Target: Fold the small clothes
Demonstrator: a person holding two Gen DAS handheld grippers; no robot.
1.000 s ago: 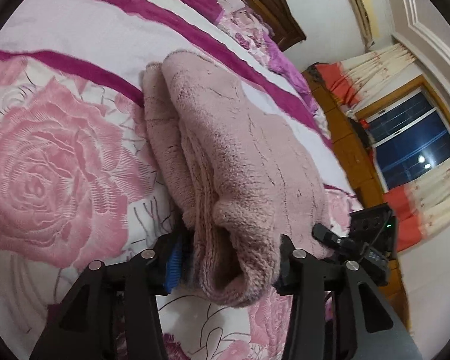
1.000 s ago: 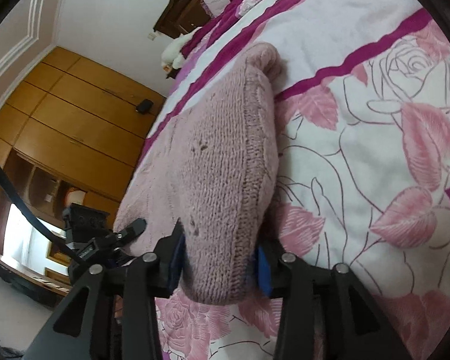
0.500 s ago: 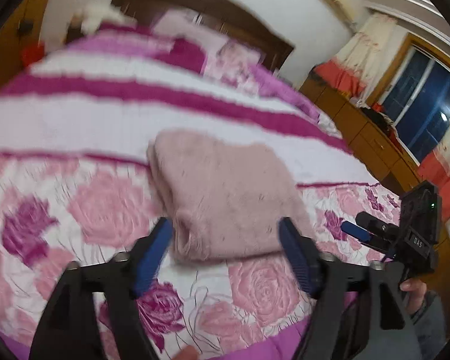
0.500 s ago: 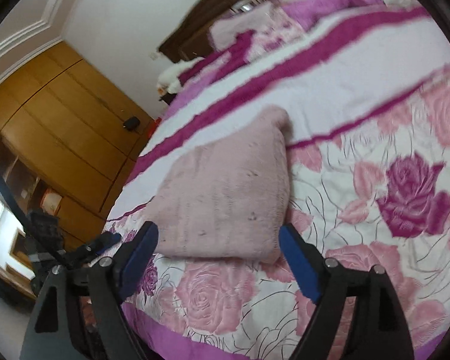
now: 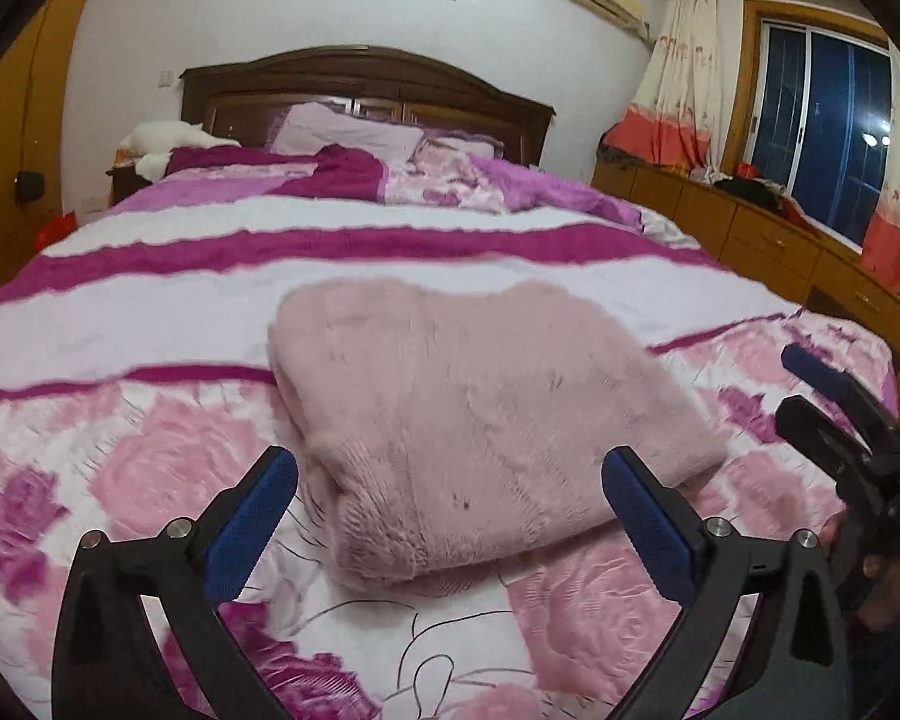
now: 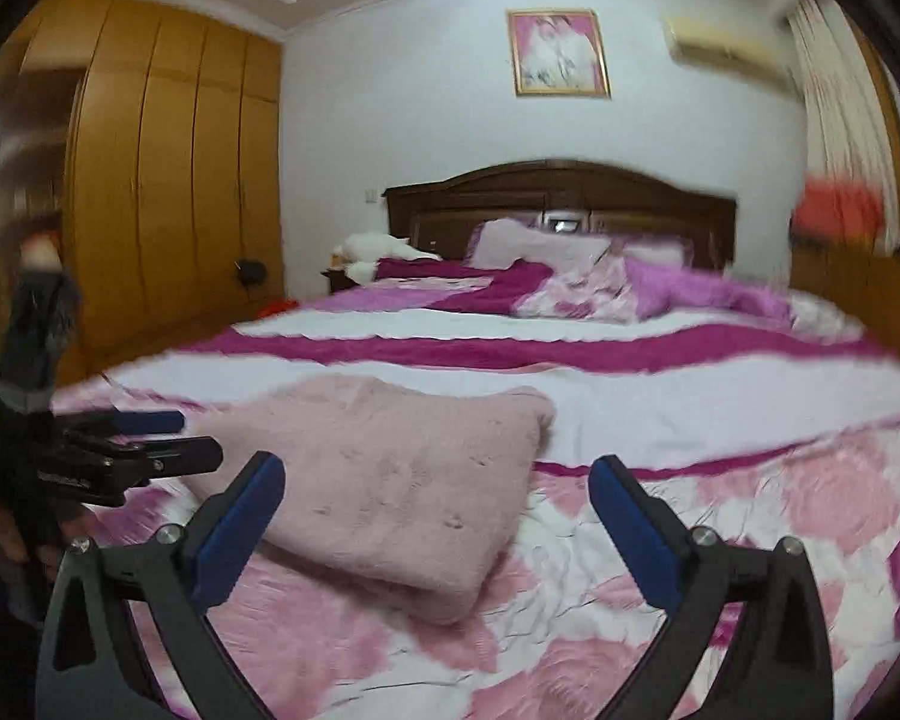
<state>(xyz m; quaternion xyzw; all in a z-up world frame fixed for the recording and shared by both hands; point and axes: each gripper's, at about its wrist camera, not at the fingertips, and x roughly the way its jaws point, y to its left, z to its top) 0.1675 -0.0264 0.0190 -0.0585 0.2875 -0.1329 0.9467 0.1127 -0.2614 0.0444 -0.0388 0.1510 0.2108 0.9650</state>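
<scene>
- Both claws have let go of the sweater and drawn back from it since a second ago.
- One folded pink sweater (image 5: 480,414) lies on the bed (image 5: 150,300).
- My left claw (image 5: 450,516) and right claw (image 6: 438,516), two in all: jaws opening, spread, nothing pinched.

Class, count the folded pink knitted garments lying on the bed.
1. The folded pink sweater lies on the floral bedspread near the foot of the bed, ahead of both grippers. Anything under the covers would be hidden.

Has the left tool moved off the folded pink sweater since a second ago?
Yes. The left tool has backed away toward the foot of the bed; its jaws are opening, clear of the folded pink sweater, with the headboard now in view.
</scene>
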